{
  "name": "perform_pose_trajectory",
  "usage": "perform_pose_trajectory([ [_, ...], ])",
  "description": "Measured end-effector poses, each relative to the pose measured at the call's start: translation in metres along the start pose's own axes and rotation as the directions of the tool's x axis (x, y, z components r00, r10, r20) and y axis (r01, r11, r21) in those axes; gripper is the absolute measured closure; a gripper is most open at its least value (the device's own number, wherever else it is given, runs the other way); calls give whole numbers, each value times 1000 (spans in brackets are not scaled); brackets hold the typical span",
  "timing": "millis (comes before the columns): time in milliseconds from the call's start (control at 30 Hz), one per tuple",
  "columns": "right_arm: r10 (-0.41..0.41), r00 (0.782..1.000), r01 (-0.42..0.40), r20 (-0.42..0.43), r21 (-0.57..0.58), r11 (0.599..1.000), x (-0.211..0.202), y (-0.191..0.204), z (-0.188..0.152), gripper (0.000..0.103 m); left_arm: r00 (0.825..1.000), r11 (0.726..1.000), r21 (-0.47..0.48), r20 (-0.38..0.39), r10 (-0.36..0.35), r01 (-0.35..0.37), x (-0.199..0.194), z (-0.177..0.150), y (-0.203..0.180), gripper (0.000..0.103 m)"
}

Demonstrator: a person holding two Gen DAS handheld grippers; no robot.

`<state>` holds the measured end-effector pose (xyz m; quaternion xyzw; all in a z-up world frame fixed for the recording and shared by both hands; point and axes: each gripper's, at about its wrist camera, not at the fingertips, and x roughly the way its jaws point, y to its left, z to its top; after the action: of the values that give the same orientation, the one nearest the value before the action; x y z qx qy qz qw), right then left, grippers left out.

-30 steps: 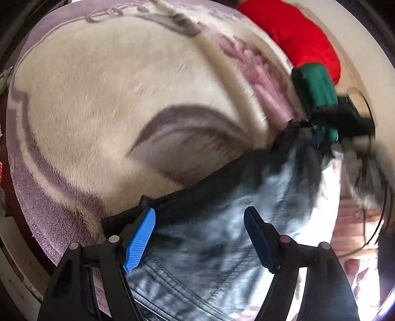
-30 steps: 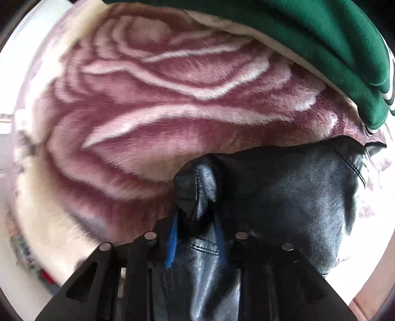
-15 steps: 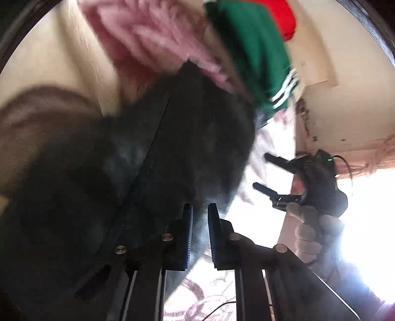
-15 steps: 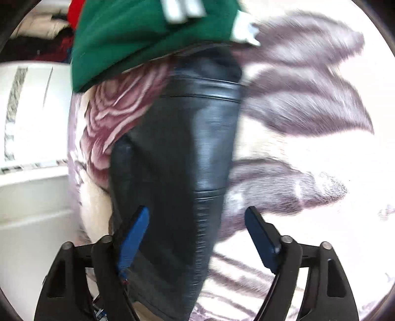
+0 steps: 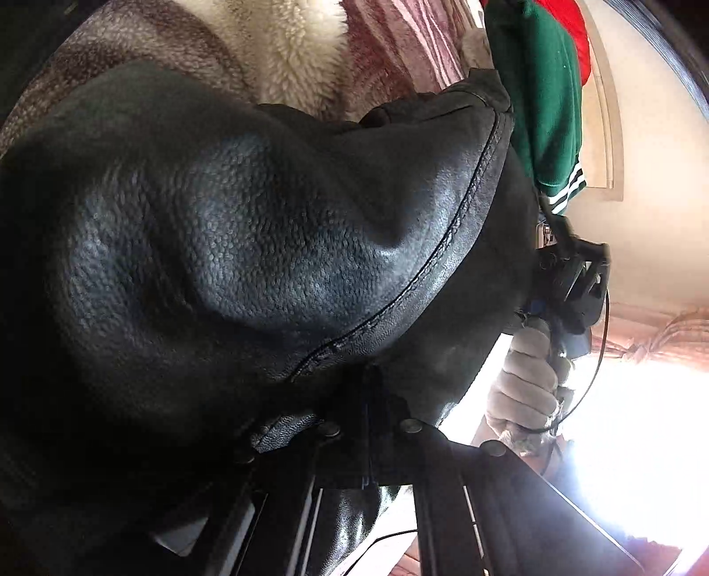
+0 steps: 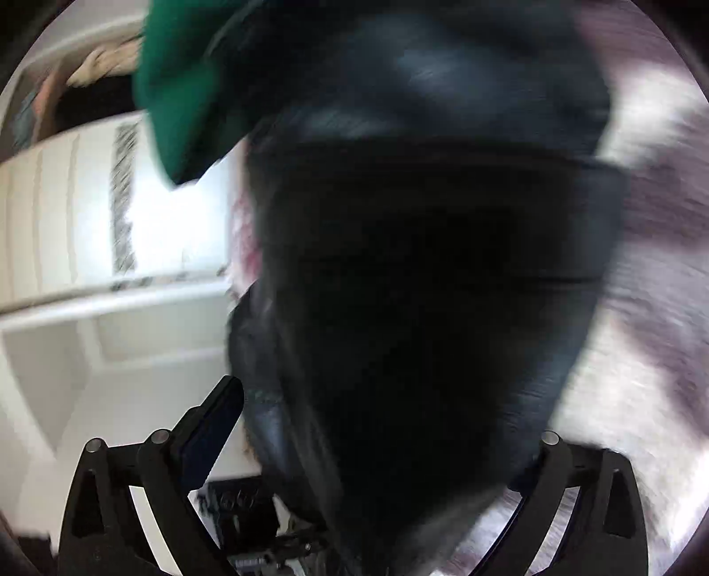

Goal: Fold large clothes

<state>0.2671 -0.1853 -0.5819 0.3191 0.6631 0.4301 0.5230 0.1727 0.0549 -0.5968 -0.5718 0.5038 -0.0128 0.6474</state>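
Observation:
A black leather garment (image 5: 248, 248) fills most of the left wrist view, bunched up and lifted close to the camera. My left gripper (image 5: 368, 425) is shut on a fold of it at the bottom centre. In the blurred right wrist view the same black garment (image 6: 434, 310) hangs between the spread fingers of my right gripper (image 6: 390, 425), which is open; its left finger (image 6: 212, 425) shows beside the leather. The right gripper also shows in the left wrist view (image 5: 571, 283), held by a gloved hand.
A cream and purple fleece blanket (image 5: 292, 48) lies under the garment and also shows in the right wrist view (image 6: 656, 274). A green garment with white stripes (image 5: 549, 115) lies beyond, with a red one (image 5: 580, 31) behind it. White furniture (image 6: 88, 230) stands on the left.
My left gripper went from open to shut on the black garment and lifted it close to the camera. My right gripper let go of the garment, stays open, and has moved closer over it.

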Motion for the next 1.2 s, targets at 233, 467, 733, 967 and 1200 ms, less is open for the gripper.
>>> perform_pose_trajectory([
  [233, 14, 999, -15, -39, -16, 1000, 10, -16, 6, 27, 1000, 1000, 11, 4, -21, 21, 3, -2, 7, 100],
  [467, -75, 997, 73, -14, -93, 993, 12, 15, -6, 74, 999, 999, 14, 13, -36, 36, -1, -8, 14, 100],
  [733, -144, 950, 113, 278, 125, 986, -105, -3, -82, 81, 993, 990, 122, -101, -64, 76, 1, -15, -24, 100],
  [967, -248, 907, 166, 339, 252, 953, -175, -54, -152, 81, 995, 983, 182, -94, 40, -22, 30, -35, -38, 100],
  [1200, -205, 936, 122, 285, 283, 951, -186, -104, -147, 42, 995, 972, 217, -41, 95, -84, 35, -48, -56, 100],
])
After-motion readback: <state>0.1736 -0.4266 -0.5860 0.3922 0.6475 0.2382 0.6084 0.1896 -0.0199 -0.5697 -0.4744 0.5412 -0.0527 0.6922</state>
